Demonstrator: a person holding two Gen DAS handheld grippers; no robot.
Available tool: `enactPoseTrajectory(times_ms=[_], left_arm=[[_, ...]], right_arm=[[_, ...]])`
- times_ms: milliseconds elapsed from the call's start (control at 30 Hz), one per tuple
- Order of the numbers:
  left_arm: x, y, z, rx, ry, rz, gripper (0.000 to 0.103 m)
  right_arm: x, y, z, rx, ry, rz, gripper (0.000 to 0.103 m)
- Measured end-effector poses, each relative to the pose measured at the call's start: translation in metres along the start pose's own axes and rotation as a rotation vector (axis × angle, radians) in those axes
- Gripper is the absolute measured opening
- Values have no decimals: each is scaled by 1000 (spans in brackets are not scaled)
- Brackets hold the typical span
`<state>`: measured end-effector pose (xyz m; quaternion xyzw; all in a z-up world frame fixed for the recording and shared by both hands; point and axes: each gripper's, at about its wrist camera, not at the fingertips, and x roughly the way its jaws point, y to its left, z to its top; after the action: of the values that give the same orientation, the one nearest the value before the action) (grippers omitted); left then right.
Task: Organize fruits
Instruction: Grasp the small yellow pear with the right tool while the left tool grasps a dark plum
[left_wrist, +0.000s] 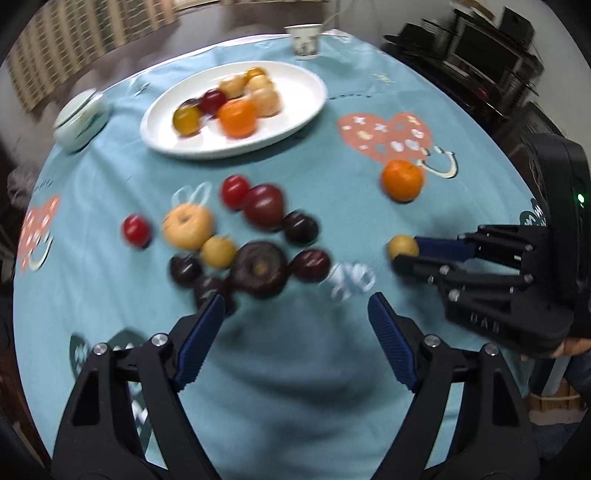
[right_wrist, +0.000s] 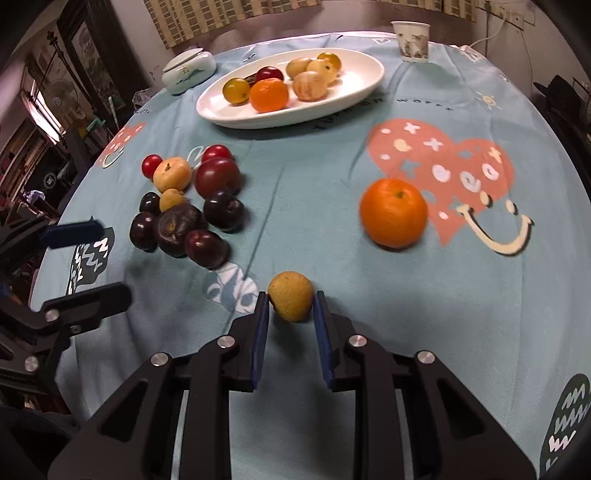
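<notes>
Left wrist view: left gripper hangs above the blue cloth with jaws spread wide and nothing between them. Landmark: the white plate, at the far side of the cloth. The plate carries an orange, a yellow tomato, a dark red fruit and several pale yellow fruits. Nearer than the plate lies a fruit pile: red tomatoes, dark plums, pale yellow fruits, all blurred. A loose orange sits near and right of the plate. Right gripper enters from the right, its tips closed on a small yellow fruit, well nearer than the plate. A lidded bowl stands left of the plate; a paper cup stands beyond it.

Right wrist view: right gripper is clamped on the small yellow fruit, both blue pads against its sides, the fruit resting on the cloth. The plate lies far ahead. The pile lies near and left of the plate, the loose orange near and right. Left gripper shows at the left edge, fingers apart.
</notes>
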<state>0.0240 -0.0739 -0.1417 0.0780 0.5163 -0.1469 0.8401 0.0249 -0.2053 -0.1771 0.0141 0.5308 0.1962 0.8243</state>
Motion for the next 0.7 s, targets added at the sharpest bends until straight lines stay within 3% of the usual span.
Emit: enactPoseTrajectory(times_ms=[33,167,433,567,700], left_arm=[[6,-5,6,12,-1,8,75],[36,-13,20,39,60,15,37],[46,-22,24,114,81,31,30],[23,-7,16,64,46,-60,29],[-1,11,5,-14,15,-104,29]], right_arm=[[-2,-5,-1,14,-3,0,25],[-7,-15,-5,46,-10,15,24],[-6,-18,-7,64,-10,28,24],[-11,-15,-5,57,-26,32,24],[-17,-7,-4,46,-42,41,24]])
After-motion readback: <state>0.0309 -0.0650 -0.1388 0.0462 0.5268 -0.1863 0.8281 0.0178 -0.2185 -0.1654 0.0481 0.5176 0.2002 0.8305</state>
